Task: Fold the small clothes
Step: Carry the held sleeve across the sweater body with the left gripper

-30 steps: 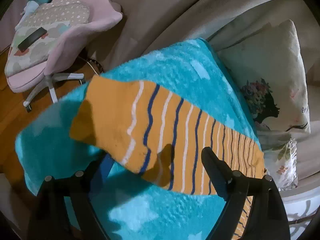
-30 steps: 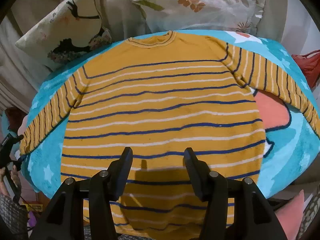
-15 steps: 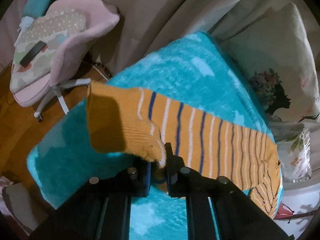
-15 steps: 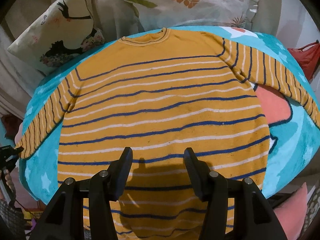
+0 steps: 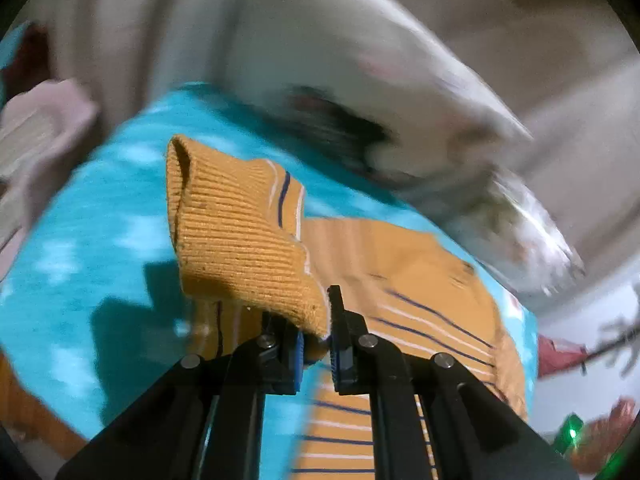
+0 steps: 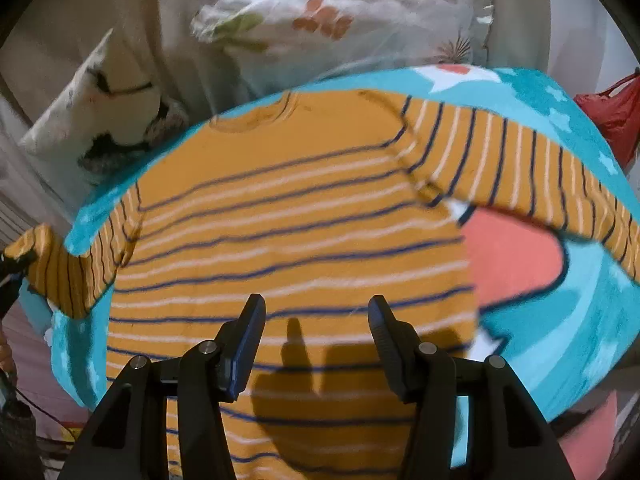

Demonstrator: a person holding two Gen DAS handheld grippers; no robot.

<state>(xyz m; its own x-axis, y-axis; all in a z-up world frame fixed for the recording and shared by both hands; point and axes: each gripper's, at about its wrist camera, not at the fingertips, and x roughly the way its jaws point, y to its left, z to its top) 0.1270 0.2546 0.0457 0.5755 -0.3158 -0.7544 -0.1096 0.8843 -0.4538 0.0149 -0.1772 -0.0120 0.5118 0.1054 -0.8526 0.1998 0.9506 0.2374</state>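
A small orange sweater (image 6: 288, 216) with blue and white stripes lies flat, front up, on a turquoise blanket (image 6: 560, 320). My left gripper (image 5: 316, 332) is shut on the cuff of its left sleeve (image 5: 240, 232) and holds it lifted above the blanket, folded back toward the body. That lifted sleeve also shows at the left edge of the right wrist view (image 6: 68, 268). My right gripper (image 6: 316, 328) is open and empty, hovering over the sweater's lower hem. The right sleeve (image 6: 520, 184) lies stretched out flat.
Two printed pillows (image 6: 344, 20) (image 6: 104, 108) lean at the head of the blanket. A red bag (image 6: 612, 116) sits at the far right. A pink chair (image 5: 36, 148) stands off the blanket's left side. The left wrist view is motion-blurred.
My left gripper closed on the sleeve cuff, then lifted it and swung it toward the sweater's body. My right gripper stayed open and drifted slightly over the hem.
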